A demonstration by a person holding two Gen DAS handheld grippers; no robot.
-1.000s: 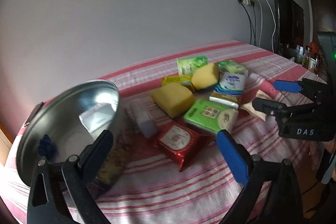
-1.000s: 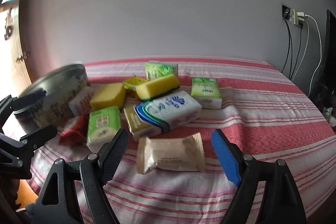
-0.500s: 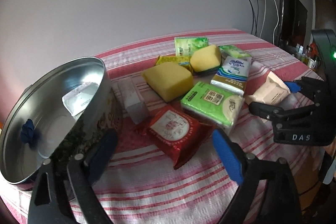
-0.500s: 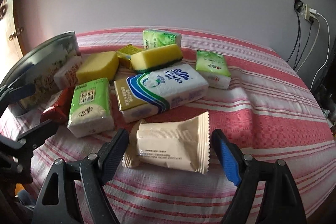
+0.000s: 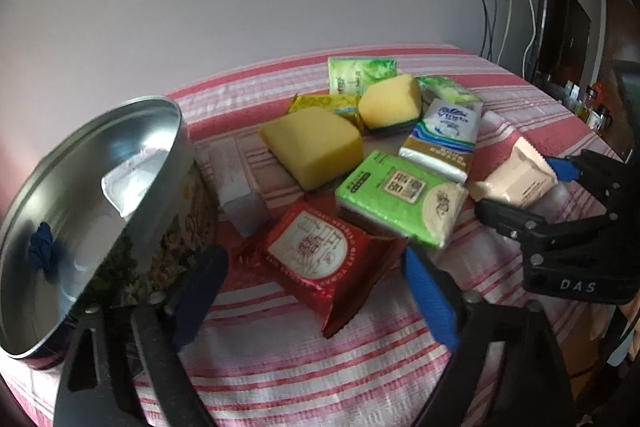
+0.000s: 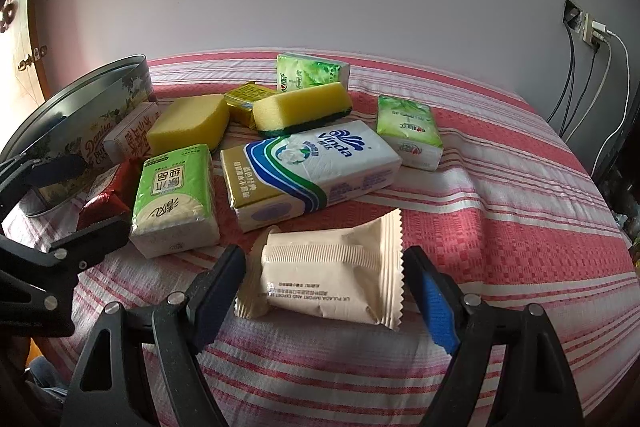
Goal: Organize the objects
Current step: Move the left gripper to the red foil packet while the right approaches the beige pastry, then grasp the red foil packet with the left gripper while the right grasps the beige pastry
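Observation:
My left gripper (image 5: 316,291) is open, its jaws on either side of a red foil packet (image 5: 320,259); it also shows in the right wrist view (image 6: 76,195). My right gripper (image 6: 324,287) is open around a beige snack packet (image 6: 332,283), also seen in the left wrist view (image 5: 516,179). A round metal tin (image 5: 80,195) stands at the left, holding a white packet (image 5: 132,179) and a small blue thing (image 5: 40,251). A green tissue pack (image 6: 176,195), a Vinda tissue pack (image 6: 312,167) and two yellow sponges (image 6: 188,123) (image 6: 304,107) lie between.
A red-and-white striped cloth (image 6: 500,211) covers the table against a pale wall. Two more green tissue packs (image 6: 408,127) (image 6: 308,73), a yellow packet (image 6: 244,99) and a white box (image 6: 132,135) lie in the pile. Cables hang from a wall socket (image 6: 592,31) at the right.
Both grippers have moved forward and down: the left now straddles the red packet, the right now straddles the beige packet. Nothing on the table has moved.

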